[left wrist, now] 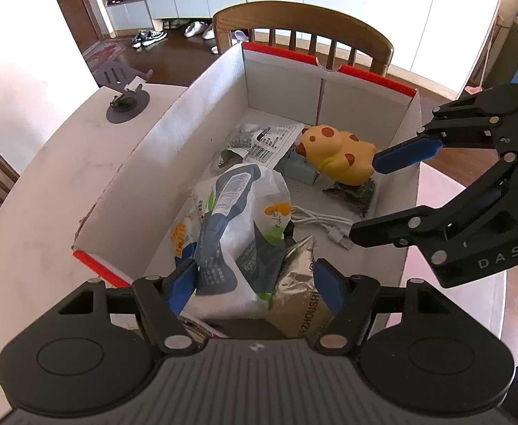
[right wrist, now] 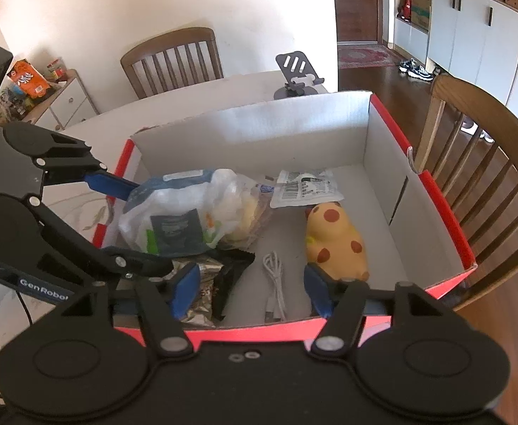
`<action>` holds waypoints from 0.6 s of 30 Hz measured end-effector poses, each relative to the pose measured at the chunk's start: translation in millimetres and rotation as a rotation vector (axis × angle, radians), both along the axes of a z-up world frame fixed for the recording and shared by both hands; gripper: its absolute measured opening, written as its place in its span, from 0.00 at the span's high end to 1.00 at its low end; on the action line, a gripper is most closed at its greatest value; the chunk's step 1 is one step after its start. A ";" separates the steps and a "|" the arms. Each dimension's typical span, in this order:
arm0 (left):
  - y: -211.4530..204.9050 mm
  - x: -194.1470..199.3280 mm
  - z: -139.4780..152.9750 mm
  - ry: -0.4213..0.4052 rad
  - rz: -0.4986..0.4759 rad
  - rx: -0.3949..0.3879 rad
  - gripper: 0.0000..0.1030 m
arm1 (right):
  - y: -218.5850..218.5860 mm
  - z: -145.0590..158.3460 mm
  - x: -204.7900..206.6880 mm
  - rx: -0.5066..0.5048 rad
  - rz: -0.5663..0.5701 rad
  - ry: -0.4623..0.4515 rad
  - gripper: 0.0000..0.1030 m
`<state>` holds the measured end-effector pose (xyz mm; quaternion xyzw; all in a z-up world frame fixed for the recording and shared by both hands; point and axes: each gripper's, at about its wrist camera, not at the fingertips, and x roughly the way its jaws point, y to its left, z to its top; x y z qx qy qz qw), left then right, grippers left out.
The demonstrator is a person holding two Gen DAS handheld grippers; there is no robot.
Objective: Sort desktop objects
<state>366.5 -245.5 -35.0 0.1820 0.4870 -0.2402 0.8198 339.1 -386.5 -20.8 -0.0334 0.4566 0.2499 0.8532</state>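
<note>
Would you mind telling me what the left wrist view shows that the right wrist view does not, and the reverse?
Only the left wrist view shows the small pale blue box and dark packet beneath the yellow spotted toy.

Only the right wrist view shows the orange snack box on a side cabinet.

Both show the red-edged cardboard box, the toy, the white cable, the white plastic bag, the phone stand, and both grippers open: left gripper, right gripper.

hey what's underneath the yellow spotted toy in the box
The yellow spotted toy lies on a pale blue carton and a dark crumpled wrapper, inside the cardboard box. Whatever else sits directly beneath it is covered.
</note>
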 end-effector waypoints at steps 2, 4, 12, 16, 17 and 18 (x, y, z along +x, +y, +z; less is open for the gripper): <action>1.9 -3.3 3.4 -0.006 0.009 -0.012 0.31 | -1.8 3.3 -3.6 0.006 0.004 -0.005 0.34; 3.9 -7.4 6.8 -0.017 0.022 -0.024 0.31 | -3.6 6.9 -7.0 0.008 0.005 -0.012 0.31; 13.5 -26.9 21.8 -0.072 0.115 -0.088 0.23 | -15.0 21.5 -21.5 0.030 0.000 -0.041 0.25; 18.4 -37.8 25.7 -0.063 0.163 -0.117 0.18 | -19.4 26.2 -29.1 0.047 0.002 -0.047 0.24; 19.6 -40.4 26.2 -0.062 0.167 -0.121 0.14 | -20.5 27.3 -31.2 0.050 0.002 -0.049 0.24; 20.2 -43.1 26.6 -0.059 0.176 -0.119 0.14 | -21.3 28.3 -33.5 0.053 0.002 -0.051 0.22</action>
